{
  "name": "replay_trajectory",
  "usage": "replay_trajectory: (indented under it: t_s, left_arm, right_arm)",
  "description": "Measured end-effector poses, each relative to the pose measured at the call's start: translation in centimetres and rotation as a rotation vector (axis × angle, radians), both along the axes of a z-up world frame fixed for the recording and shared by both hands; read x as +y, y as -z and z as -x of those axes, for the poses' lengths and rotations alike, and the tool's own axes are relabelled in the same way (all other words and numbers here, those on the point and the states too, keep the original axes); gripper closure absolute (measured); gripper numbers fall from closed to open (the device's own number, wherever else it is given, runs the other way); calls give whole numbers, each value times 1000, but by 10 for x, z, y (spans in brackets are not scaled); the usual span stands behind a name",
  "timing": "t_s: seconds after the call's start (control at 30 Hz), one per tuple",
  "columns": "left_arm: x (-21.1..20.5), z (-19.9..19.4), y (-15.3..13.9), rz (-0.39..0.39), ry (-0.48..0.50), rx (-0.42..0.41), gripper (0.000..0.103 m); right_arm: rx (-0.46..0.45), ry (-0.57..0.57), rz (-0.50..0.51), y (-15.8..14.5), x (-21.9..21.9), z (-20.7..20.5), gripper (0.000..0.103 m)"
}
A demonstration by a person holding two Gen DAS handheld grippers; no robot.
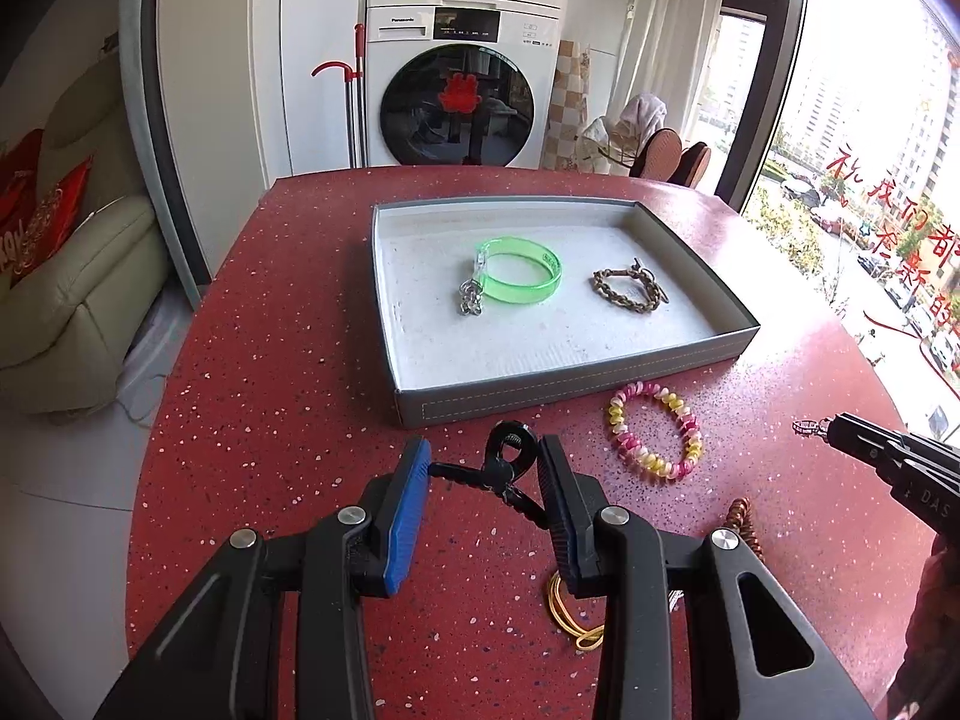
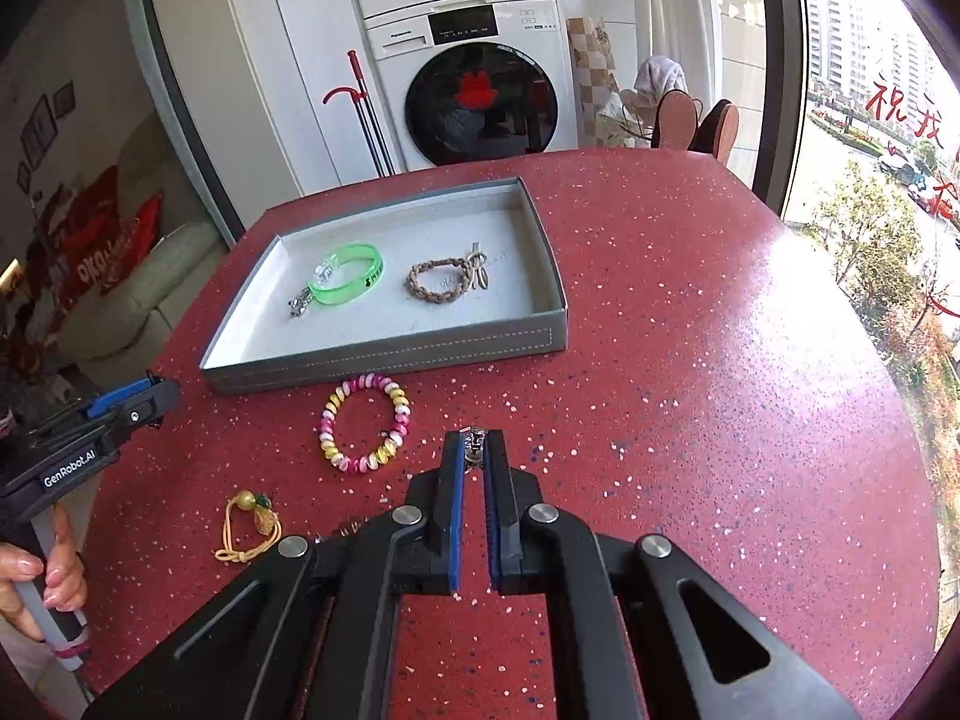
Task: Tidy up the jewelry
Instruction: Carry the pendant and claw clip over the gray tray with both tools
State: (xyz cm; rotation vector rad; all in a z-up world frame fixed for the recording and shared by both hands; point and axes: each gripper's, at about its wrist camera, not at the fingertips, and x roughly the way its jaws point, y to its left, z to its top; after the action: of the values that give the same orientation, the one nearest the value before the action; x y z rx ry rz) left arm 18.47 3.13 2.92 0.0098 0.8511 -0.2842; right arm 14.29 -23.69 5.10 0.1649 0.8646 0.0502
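Observation:
My left gripper [image 1: 485, 453] is shut on a black cord bracelet [image 1: 501, 468] with a ring end, which is stretched across between the pads above the red table. My right gripper [image 2: 474, 439] is shut on a small silver chain piece [image 2: 474, 447] whose tip pokes out past the fingertips. In the left wrist view that gripper [image 1: 831, 425] comes in from the right edge. A grey tray [image 1: 570, 381] holds a green bangle [image 1: 522, 273] with a silver chain, and a brown braided bracelet [image 1: 627, 291]. A pink and yellow spiral bracelet [image 2: 366, 423] lies just in front of the tray.
A yellow cord bracelet [image 2: 252, 525] and a copper coil [image 1: 744, 525] lie on the speckled red table [image 2: 690, 360] near me. A person's hand [image 2: 36, 576] grips the left tool's handle. Beyond the table stand a washing machine [image 1: 459, 78], a sofa and a window.

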Motion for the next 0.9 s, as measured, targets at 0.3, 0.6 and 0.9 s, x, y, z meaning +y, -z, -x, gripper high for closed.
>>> replay_trajectory:
  t_s: [0.3, 0.6, 0.9]
  left_arm:
    - [-15, -35, -20, -1, 22, -29, 48]
    - [-38, -87, -15, -37, 41, -14, 48]
    - [-56, -131, 15, -58, 51, 61, 48]
  right_arm:
    - [-31, -18, -46, -20, 0, -58, 96]
    - [-1, -34, -38, -4, 3, -116, 96]
    - [40, -24, -18, 24, 0, -166, 96]
